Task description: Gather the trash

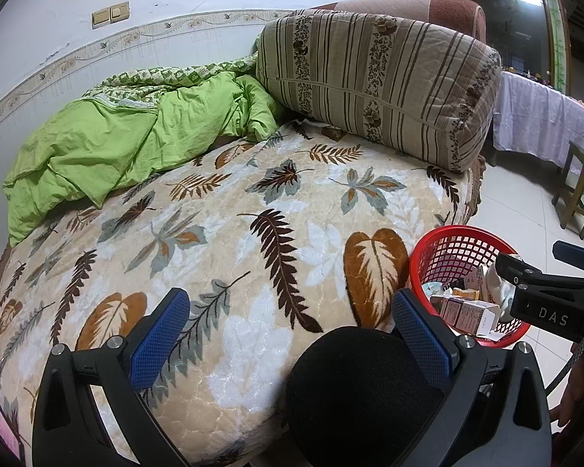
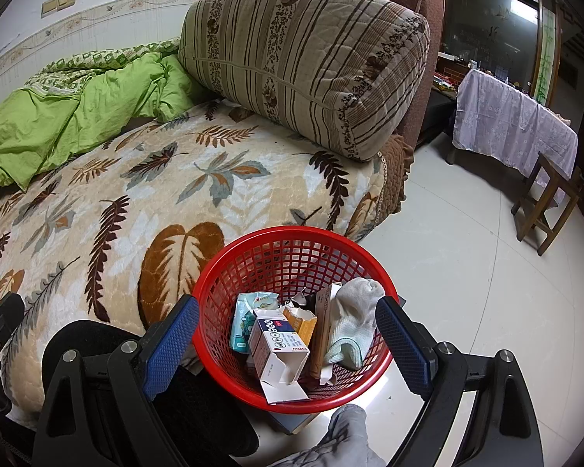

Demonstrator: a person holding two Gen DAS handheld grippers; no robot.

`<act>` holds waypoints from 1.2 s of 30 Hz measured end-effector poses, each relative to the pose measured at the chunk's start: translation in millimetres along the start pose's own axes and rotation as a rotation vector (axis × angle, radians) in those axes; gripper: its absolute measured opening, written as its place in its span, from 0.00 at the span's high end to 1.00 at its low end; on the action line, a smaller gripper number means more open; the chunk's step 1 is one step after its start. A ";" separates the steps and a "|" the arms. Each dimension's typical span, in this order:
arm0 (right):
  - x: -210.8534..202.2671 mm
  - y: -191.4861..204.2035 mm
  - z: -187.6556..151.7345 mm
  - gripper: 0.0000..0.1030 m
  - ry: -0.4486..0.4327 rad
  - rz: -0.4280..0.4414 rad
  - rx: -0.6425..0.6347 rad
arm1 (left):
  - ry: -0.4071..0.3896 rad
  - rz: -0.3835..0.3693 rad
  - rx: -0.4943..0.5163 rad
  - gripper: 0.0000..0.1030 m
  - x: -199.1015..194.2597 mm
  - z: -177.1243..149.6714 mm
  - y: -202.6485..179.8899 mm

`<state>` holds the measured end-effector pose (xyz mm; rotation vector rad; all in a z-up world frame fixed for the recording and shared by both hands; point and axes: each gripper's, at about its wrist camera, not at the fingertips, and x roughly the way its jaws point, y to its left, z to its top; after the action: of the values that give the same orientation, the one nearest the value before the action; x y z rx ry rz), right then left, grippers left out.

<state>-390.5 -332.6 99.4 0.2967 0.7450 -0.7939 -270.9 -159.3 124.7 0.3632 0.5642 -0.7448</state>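
Note:
A red mesh basket (image 2: pixel 292 241) stands on the tiled floor against the bed's edge. It holds a white sock (image 2: pixel 354 311), an opened white carton (image 2: pixel 280 354), a torn orange box (image 2: pixel 301 321) and a blue-green wipes pack (image 2: pixel 249 319). My right gripper (image 2: pixel 288 303) hangs over the basket, open, with nothing between its blue pads (image 2: pixel 171 346). The left wrist view shows the right gripper (image 1: pixel 528 255) above the basket (image 1: pixel 459 233). My left gripper (image 1: pixel 290 299) is open and empty over the leaf-patterned blanket (image 1: pixel 253 202).
A striped cushion (image 1: pixel 377 81) and a crumpled green duvet (image 1: pixel 109 144) lie at the bed's far side. A wooden stool (image 2: pixel 545 202) and a table under a lilac cloth (image 2: pixel 514 124) stand on the floor to the right. A dark rounded shape (image 1: pixel 350 389) sits between the grippers.

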 end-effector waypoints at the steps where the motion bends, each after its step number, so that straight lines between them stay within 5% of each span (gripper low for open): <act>1: 0.6 -0.1 -0.6 0.09 0.001 0.000 0.001 | -0.001 0.001 0.000 0.00 0.0 -0.1 -0.9; 36: 2.6 -1.4 -3.3 0.09 0.011 0.003 0.005 | 0.000 -0.003 -0.002 0.00 0.1 0.5 0.5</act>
<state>-391.9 -333.3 95.3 0.3066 0.7528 -0.7916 -270.3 -159.3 125.1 0.3604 0.5655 -0.7465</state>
